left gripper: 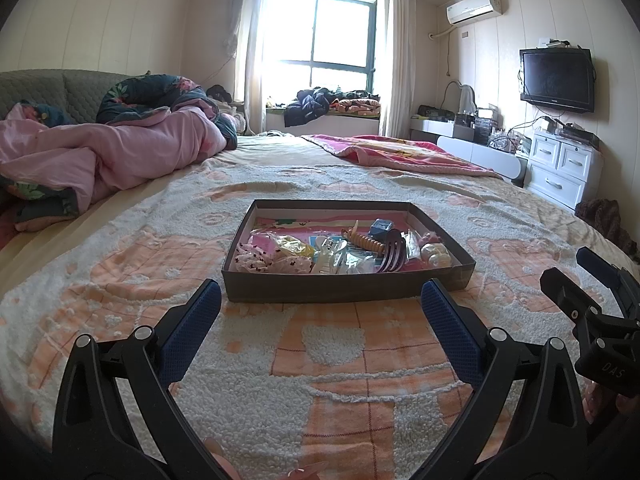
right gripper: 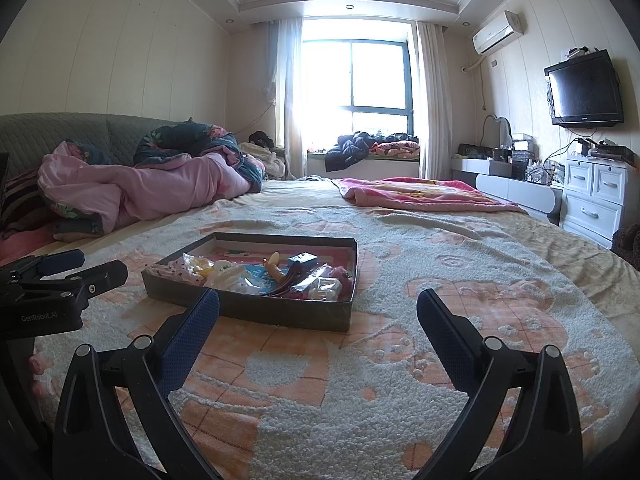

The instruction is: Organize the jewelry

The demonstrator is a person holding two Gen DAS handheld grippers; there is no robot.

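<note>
Cardboard tray (left gripper: 344,290) holding hair clips and small jewelry is sitting on the bed (left gripper: 320,360), near its middle, on a peach-and-white blanket. Left tongs (left gripper: 320,300) and right tongs (right gripper: 318,308) are both hovering just short of it, spread wide, gripping nothing.

Only 2 markings can be read. In the left wrist view, white letters "DAS" stand on the black body of the right gripper (left gripper: 592,276), to the right of the near fingers. In the right wrist view, "GenRobot.AI" stands in pale letters on the black body of the left gripper (right gripper: 76,266), left of the near fingers.
</note>
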